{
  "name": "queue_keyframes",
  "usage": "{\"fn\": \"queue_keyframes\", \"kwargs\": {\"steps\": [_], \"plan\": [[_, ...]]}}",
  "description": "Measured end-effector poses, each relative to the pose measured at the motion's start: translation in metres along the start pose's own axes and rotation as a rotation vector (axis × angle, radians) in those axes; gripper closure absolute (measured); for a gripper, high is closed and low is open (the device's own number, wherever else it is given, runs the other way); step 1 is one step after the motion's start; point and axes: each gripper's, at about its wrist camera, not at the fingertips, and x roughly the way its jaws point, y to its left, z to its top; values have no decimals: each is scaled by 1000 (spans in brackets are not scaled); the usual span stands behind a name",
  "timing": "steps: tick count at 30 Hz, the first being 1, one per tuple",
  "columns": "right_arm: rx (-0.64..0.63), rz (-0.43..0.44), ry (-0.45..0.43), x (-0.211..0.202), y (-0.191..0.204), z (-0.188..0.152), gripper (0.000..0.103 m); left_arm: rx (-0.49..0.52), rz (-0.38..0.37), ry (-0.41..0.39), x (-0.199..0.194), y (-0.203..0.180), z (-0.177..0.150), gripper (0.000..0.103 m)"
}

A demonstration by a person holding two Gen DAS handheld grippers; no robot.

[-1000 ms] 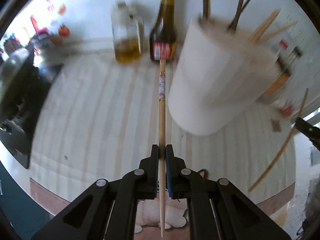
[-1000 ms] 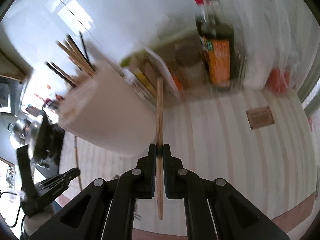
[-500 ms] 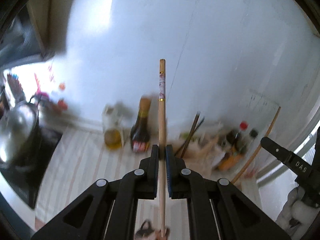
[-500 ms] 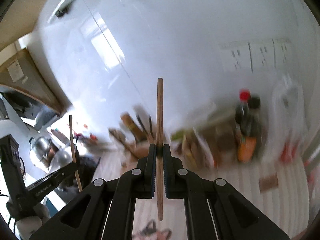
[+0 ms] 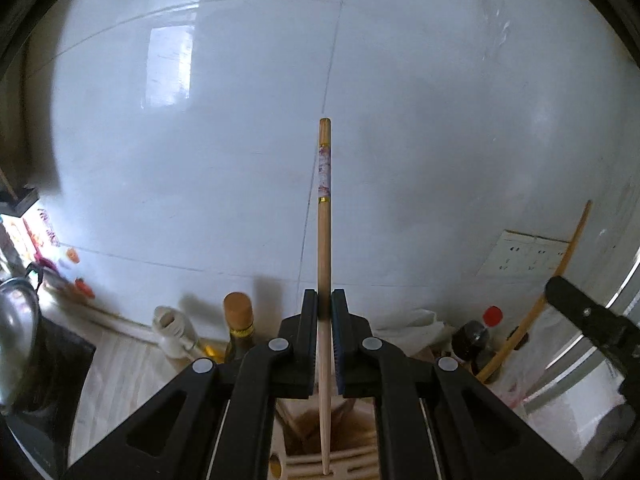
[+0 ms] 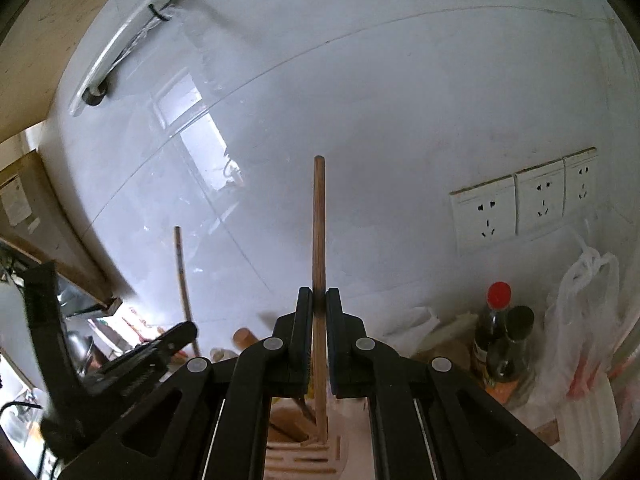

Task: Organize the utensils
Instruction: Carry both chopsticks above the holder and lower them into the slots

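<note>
The left hand-held gripper [image 5: 325, 344] is closed tight on a decorated chopstick [image 5: 324, 248], with the pads pressing it from both sides. The stick runs straight along the line of the fingers: its thick end with the patterned band points up toward the white tiled wall [image 5: 200, 160], and its thin end points down, over the white utensil holder [image 5: 304, 432], which shows only in part between the gripper arms. The right hand-held gripper [image 6: 319, 344] is closed in the same way on a plain wooden chopstick [image 6: 319, 240], also held along the fingers, thin end down.

In both wrist views the holder lies directly below and a little ahead of the fingers, and inside it some other wooden sticks are seen. So both chopsticks stand nearly upright above the opening, with their long axis about in line with the way down. From the right view, the left gripper is seen at the left side, with its stick near. I cannot tell which hand is nearer to the opening; both seem about equally close.

My judgement is that the coming move is to lower each stick, tip first, into the holder and then release it. The bottles [image 6: 504, 340] behind it are near.
</note>
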Motion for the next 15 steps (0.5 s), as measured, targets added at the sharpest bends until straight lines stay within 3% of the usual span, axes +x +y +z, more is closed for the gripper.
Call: {"fn": "queue_keyframes", "kwargs": {"steps": [10, 15], "plan": [[35, -34, -22, 24, -24, -3, 97, 39, 23, 35, 44, -3, -21, 99], [65, 15, -16, 42, -31, -14, 97, 55, 29, 49, 58, -4, -28, 99]]}}
